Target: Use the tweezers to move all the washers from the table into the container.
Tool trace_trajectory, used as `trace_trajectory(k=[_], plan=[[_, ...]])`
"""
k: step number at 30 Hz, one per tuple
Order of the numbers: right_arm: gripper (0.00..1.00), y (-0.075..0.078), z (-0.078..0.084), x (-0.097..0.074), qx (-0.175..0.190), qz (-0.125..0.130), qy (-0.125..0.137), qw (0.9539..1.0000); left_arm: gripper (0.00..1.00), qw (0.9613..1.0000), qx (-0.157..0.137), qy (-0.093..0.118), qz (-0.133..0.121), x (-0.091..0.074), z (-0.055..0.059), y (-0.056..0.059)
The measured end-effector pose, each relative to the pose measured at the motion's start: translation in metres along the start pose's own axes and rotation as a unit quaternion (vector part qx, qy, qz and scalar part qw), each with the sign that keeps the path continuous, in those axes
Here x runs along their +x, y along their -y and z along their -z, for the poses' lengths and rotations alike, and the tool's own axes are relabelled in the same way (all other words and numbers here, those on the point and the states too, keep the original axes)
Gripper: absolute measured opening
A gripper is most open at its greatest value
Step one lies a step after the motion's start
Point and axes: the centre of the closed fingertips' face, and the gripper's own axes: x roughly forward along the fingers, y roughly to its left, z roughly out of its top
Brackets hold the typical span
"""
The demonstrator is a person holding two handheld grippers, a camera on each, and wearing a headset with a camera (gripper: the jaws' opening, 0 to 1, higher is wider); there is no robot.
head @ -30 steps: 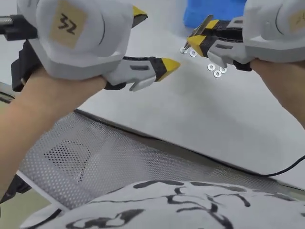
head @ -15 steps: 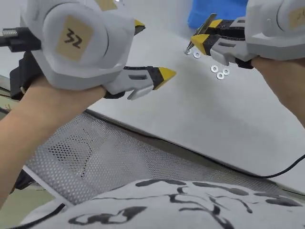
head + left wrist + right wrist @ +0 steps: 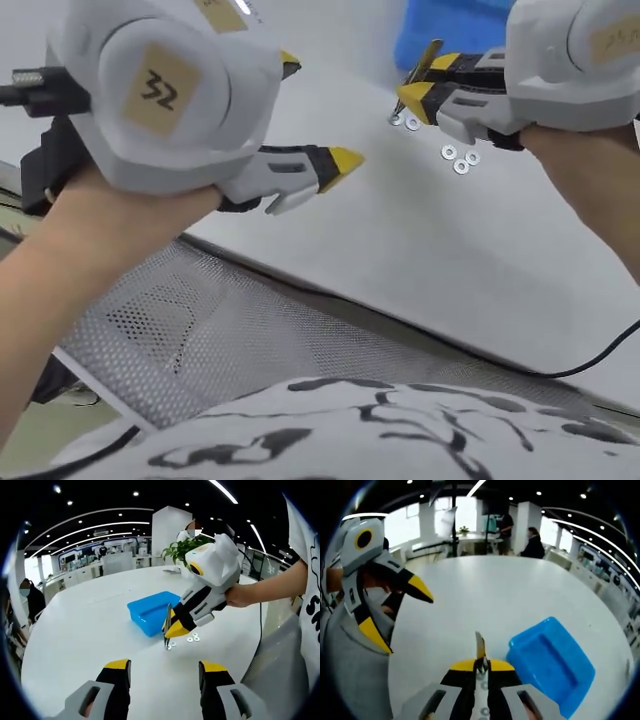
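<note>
White table point(image 3: 400, 250), washers point(image 3: 458, 158) near blue container point(image 3: 460, 25).

The left gripper point(image 3: 318, 112) hovers above the table's point(image 3: 420, 240) near edge, jaws wide apart and holding nothing, yellow tips pointing across the table. The left forearm point(image 3: 80, 260) runs back off that edge. The right gripper point(image 3: 415, 95) is farther in over the table, tips tilted down, jaws clamped on tweezers point(image 3: 479, 647). The right forearm point(image 3: 590, 190) is bare.
</note>
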Motion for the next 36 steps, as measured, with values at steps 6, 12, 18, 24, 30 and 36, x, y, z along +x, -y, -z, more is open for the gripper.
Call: trace_trajectory(k=[6, 12, 18, 24, 30, 36], plan=[[0.04, 0.0, -0.015, -0.014, 0.009, 0.003, 0.019, 0.9998, 0.62, 1.0, -0.004, -0.002, -0.007, -0.01, 0.002, 0.004], [0.04, 0.003, -0.027, -0.03, 0.02, 0.013, 0.037, 0.999, 0.77, 0.9996, -0.024, 0.005, -0.016, -0.021, -0.001, 0.006], [0.04, 0.01, -0.039, -0.047, 0.014, 0.034, 0.049, 0.9982, 0.99, 0.9982, -0.042, 0.001, -0.042, -0.029, 0.002, 0.003], [0.04, 0.026, -0.052, -0.058, 0.019, 0.059, 0.07, 0.9956, 0.99, 0.9984, -0.029, -0.012, -0.047, -0.033, 0.006, 0.005], [0.04, 0.046, -0.064, -0.061, 0.034, 0.088, 0.101, 0.9904, 0.99, 0.9988, -0.019, -0.02, -0.04, -0.03, 0.008, 0.014], [0.04, 0.065, -0.068, -0.051, 0.06, 0.095, 0.119, 0.9865, 0.99, 0.999, -0.023, -0.028, -0.027, -0.027, 0.009, 0.025]])
